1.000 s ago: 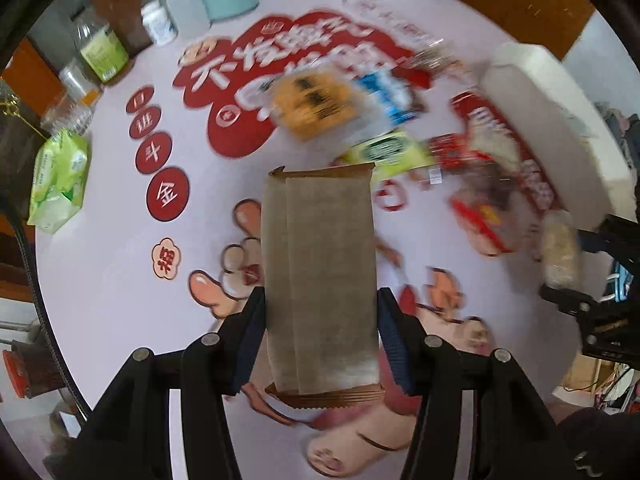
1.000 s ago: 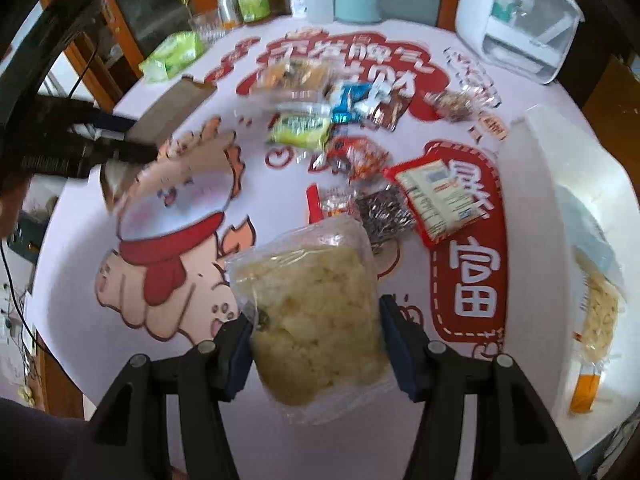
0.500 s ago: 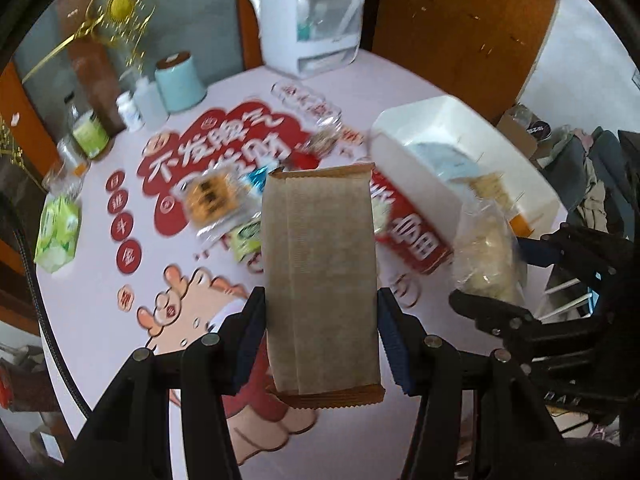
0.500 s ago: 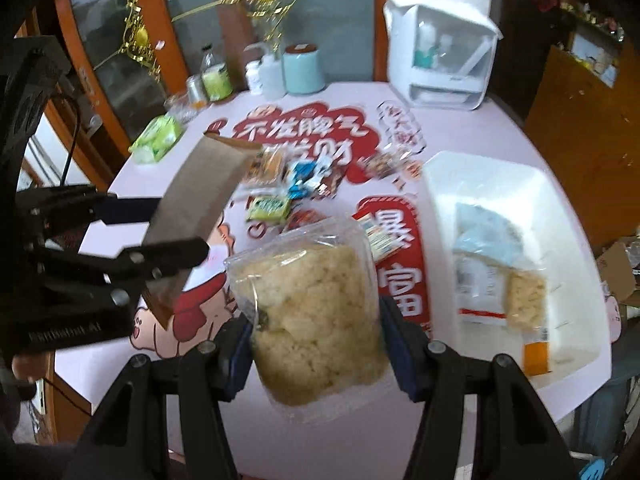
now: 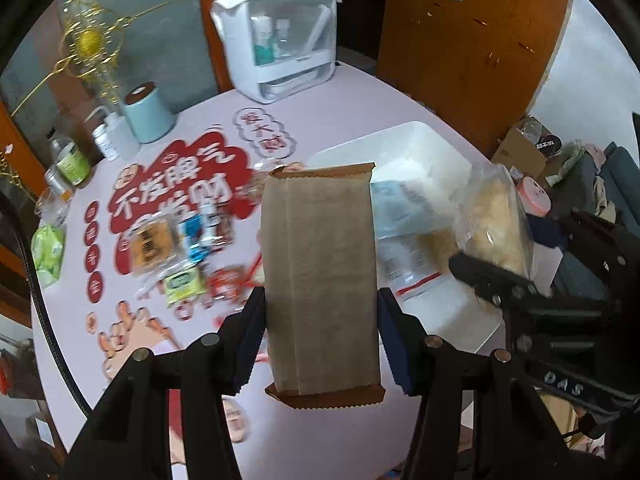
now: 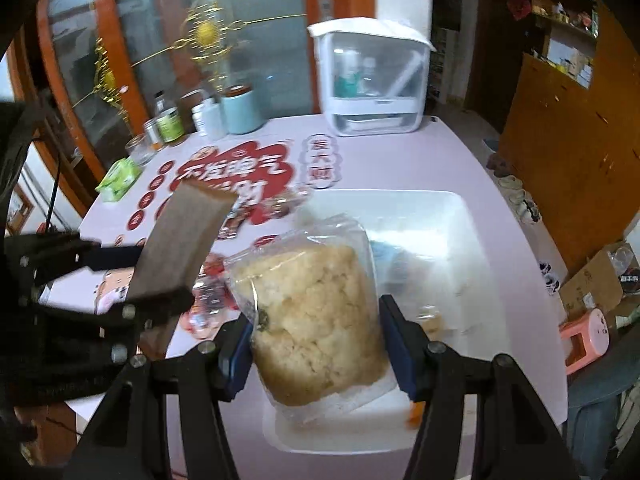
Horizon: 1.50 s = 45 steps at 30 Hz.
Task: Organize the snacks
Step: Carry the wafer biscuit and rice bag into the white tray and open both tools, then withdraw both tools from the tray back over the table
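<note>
Pink round table (image 5: 360,120) with red printed decals; white bin (image 6: 460,240) at its right side, a few packets lying inside; white clear-front box (image 5: 280,52) at the far edge; teal canister (image 5: 148,116) and bottles far left; loose snacks (image 5: 176,248) piled mid-table, blurred. Left gripper (image 5: 320,328) pinches brown packet (image 5: 320,280) by its sides, packet upright, raised above the table, just left of the bin. Right gripper (image 6: 316,336) pinches clear bag (image 6: 316,320) of pale crumbly snack, raised over the bin's near half.
</note>
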Tool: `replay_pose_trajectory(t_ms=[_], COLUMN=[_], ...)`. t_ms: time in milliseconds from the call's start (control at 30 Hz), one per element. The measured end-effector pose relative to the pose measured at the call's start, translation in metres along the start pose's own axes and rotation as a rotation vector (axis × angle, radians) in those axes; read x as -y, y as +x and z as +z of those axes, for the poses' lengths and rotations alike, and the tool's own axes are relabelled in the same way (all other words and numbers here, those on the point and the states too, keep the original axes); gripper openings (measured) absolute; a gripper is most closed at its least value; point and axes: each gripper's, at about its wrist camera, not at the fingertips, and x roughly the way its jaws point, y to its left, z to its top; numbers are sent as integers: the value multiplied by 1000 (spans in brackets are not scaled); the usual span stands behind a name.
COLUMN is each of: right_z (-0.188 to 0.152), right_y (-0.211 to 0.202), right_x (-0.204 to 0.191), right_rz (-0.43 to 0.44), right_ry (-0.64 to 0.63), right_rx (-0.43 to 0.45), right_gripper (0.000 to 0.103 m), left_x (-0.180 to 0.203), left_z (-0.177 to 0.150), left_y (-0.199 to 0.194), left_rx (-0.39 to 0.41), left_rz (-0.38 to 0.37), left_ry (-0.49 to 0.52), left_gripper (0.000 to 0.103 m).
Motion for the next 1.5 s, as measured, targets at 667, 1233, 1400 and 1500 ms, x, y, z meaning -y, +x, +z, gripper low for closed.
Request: replay_pose_trajectory(t_ms=[667, 1233, 1400, 1500], right_z=[39, 57, 59, 56], right_y=[44, 71, 71, 70], right_x=[105, 105, 103, 101], right_rz=[-27, 13, 38, 41], right_ry=[62, 32, 40, 26], right_rx=[17, 23, 17, 14], right_gripper=[58, 83, 83, 83], left_x=[138, 114, 116, 119], left_z=[34, 48, 44, 42], left_y=[79, 73, 69, 66], left_rx=[-135, -126, -121, -110], left_rz=[-57, -152, -118, -93], left_ry=[68, -136, -127, -113], left_gripper=[54, 87, 87, 87])
